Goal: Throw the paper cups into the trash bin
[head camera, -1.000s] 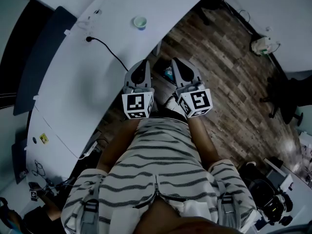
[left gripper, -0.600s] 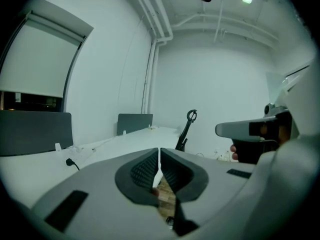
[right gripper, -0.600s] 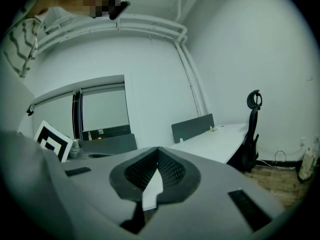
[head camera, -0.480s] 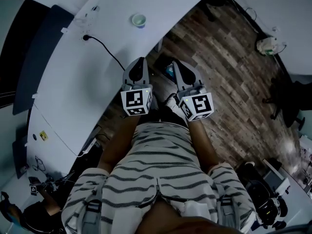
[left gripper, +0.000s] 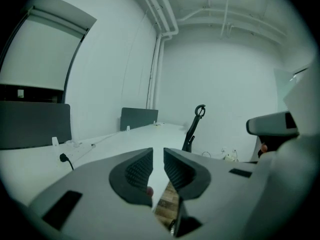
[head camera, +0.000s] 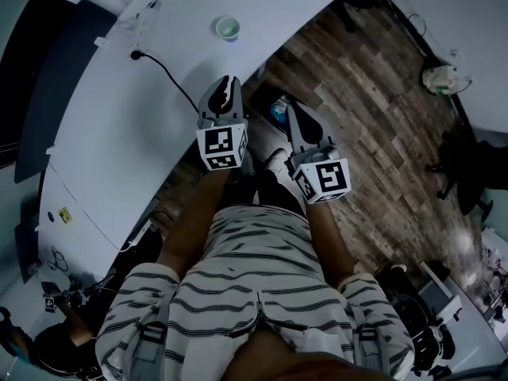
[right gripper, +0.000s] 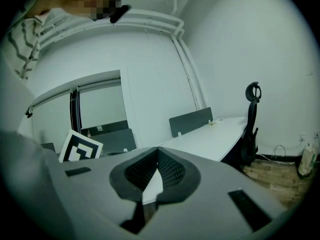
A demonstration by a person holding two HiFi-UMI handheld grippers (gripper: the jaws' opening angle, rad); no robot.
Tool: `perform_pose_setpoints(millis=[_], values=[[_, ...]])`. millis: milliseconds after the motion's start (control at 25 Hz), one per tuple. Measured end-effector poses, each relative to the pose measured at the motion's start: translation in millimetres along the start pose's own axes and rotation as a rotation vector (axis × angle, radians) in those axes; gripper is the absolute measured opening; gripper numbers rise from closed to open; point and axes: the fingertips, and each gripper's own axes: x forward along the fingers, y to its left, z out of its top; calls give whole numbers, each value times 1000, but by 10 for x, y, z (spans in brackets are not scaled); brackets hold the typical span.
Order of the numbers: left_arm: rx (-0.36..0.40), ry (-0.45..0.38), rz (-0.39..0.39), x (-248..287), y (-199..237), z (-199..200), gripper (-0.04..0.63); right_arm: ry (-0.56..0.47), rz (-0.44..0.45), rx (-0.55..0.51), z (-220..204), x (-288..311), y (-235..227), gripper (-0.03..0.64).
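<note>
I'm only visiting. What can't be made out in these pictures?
- Paper cup: too small in the head view to tell whether it's empty; neither gripper view shows it.
- Trash bin: none recognisable; the bluish thing on the floor is too small and dark in the head view.
- Table: its far ends are cut off by the head view's edges.

The desk (head camera: 119, 133) runs out of the head view at its top and left edges. A bluish thing (head camera: 275, 114) on the floor is partly covered by the right hand-held gripper (head camera: 293, 109); what it is cannot be told. The paper cup (head camera: 228, 28) is too small to show what it holds.
</note>
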Motion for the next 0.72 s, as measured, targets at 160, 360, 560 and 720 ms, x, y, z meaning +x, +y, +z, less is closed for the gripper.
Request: perform_pose_setpoints(millis=[160, 360, 560, 720], values=[[-10, 19, 5, 147, 119, -111, 92, 18, -1, 7, -91, 50, 1, 17], [-19, 40, 21, 331, 217, -233, 125, 35, -2, -1, -150, 149, -62, 17], [-31, 63, 37, 506, 328, -389, 161, 56, -2, 2, -245, 219, -81, 17], [-34, 76, 49, 675, 402, -481, 189, 69, 2, 7, -308, 255, -100, 17]])
